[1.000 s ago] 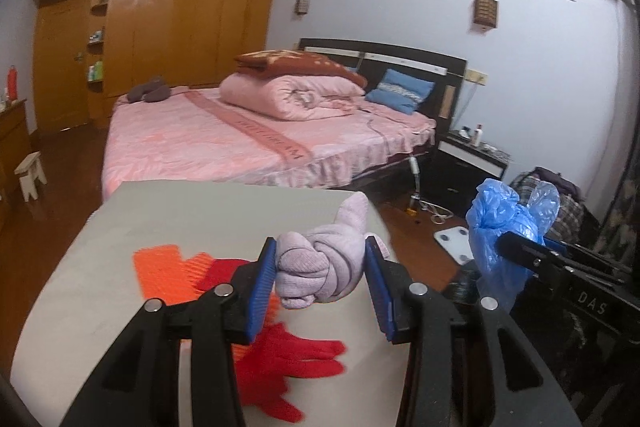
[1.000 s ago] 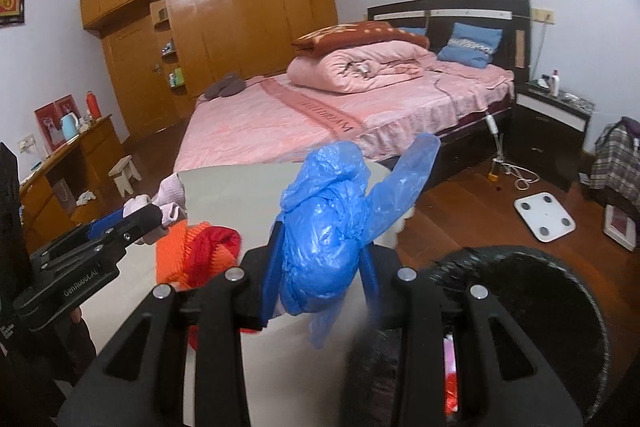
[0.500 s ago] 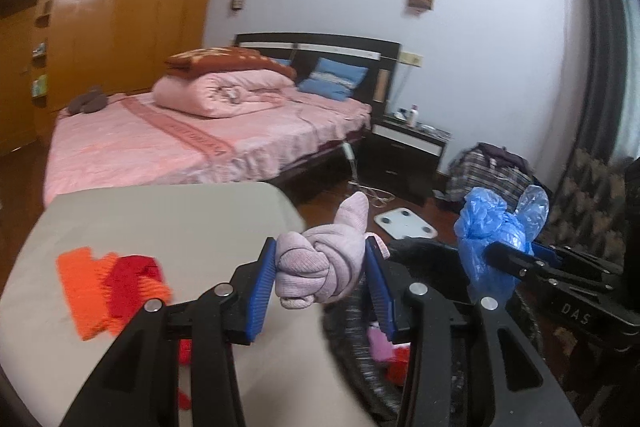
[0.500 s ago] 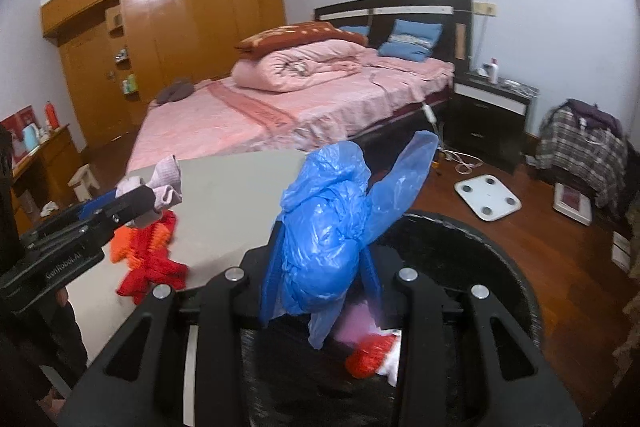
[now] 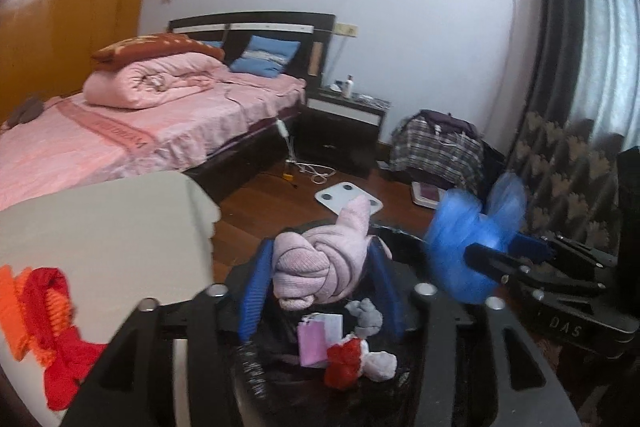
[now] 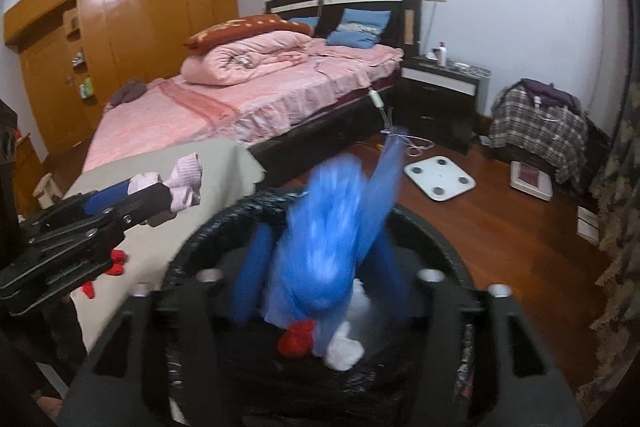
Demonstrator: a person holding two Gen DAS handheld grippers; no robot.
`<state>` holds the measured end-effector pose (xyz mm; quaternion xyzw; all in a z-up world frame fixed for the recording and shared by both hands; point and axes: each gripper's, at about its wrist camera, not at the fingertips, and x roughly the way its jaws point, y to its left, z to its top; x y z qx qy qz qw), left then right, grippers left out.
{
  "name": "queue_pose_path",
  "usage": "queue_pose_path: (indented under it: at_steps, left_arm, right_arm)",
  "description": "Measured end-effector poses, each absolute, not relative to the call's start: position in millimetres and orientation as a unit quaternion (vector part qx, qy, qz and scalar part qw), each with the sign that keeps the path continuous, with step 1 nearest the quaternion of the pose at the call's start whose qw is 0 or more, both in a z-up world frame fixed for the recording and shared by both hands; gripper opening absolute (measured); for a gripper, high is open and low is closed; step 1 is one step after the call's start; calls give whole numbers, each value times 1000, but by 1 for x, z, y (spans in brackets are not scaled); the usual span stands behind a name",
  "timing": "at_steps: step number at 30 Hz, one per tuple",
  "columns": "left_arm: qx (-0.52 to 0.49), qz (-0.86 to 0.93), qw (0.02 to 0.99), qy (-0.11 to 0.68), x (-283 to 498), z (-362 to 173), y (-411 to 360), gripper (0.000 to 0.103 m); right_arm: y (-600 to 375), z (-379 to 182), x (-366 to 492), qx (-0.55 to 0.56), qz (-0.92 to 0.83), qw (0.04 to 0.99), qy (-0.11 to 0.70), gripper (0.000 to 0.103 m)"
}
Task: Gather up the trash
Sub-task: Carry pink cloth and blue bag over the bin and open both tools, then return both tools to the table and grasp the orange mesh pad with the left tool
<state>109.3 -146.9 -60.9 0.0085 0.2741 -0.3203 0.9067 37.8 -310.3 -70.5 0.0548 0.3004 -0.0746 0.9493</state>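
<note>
My left gripper (image 5: 320, 247) hangs over the black lined trash bin (image 5: 256, 367). Its jaws are opening, and a knotted pink sock (image 5: 316, 267) sits loose between the blue pads. My right gripper (image 6: 324, 235) is also above the bin (image 6: 440, 239) with its jaws opening. A blue plastic bag (image 6: 332, 251), blurred, is slipping down between its fingers. Red, white, pink and grey scraps (image 5: 344, 351) lie inside the bin. Orange and red gloves (image 5: 44, 311) rest on the grey table (image 5: 120, 227) to the left.
Behind stands a pink bed (image 6: 248, 99) with folded quilts, beside it a dark nightstand (image 6: 440, 95). A white scale (image 6: 439, 178) lies on the wood floor. A plaid bag (image 6: 536, 127) and a patterned armchair (image 5: 560, 171) stand on the right.
Both grippers swung right, from above the table to above the bin. Their jaws have widened, and the blue bag now blurs downward.
</note>
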Motion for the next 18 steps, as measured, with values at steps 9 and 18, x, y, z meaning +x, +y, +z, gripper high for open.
queue_pose_path:
  at_steps: [9,18]
  left_arm:
    - [12,-292,919,264,109,-56,-127,84]
    - [8,-208,944,255,104,-52,-54,97]
  right_arm:
    - [-323,-66,27,60,-105,953,279,97]
    - [-281,-61,43,56,-55,958,275,97]
